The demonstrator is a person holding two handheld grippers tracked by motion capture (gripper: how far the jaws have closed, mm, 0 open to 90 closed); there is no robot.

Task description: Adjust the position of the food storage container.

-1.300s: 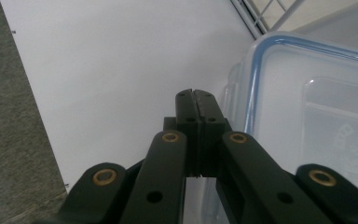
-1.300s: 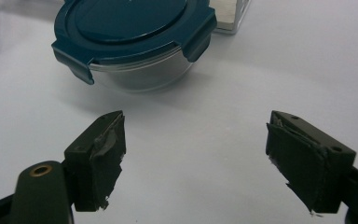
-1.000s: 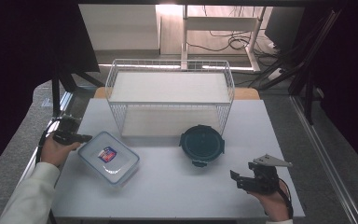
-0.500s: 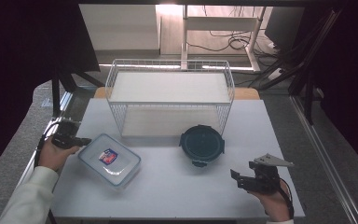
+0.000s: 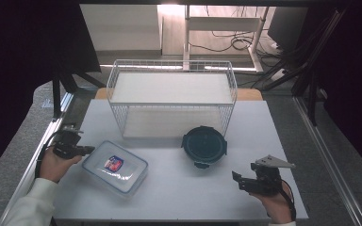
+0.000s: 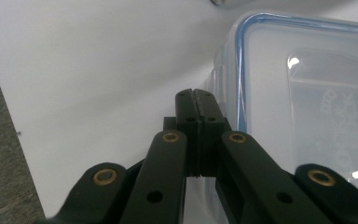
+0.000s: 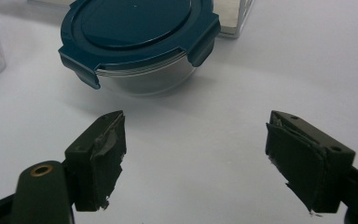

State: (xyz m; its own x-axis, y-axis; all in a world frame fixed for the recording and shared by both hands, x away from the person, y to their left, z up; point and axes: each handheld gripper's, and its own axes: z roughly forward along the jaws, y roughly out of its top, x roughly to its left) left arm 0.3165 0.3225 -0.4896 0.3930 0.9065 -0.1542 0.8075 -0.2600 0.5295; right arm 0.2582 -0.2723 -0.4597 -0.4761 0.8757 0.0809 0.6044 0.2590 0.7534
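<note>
A clear rectangular container (image 5: 115,167) with a blue-edged lid and a red label lies at the table's front left; its lid corner (image 6: 303,107) fills the right of the left gripper view. My left gripper (image 5: 88,150) (image 6: 195,100) is shut, jaws pressed together with nothing between them, its tip right beside the container's left edge. A round glass container with a dark teal clip lid (image 5: 204,145) (image 7: 137,39) stands mid-table. My right gripper (image 5: 237,179) (image 7: 196,158) is open and empty at the front right, pointing toward the round container from a short way off.
A white wire basket (image 5: 172,101) stands at the back of the white table (image 5: 188,193), just behind the round container. Dark equipment stands and cables surround the table; grey floor lies to both sides.
My left hand has slid nearer along the table's left side, keeping its shut tip by the clear container. The right hand has stayed still.
</note>
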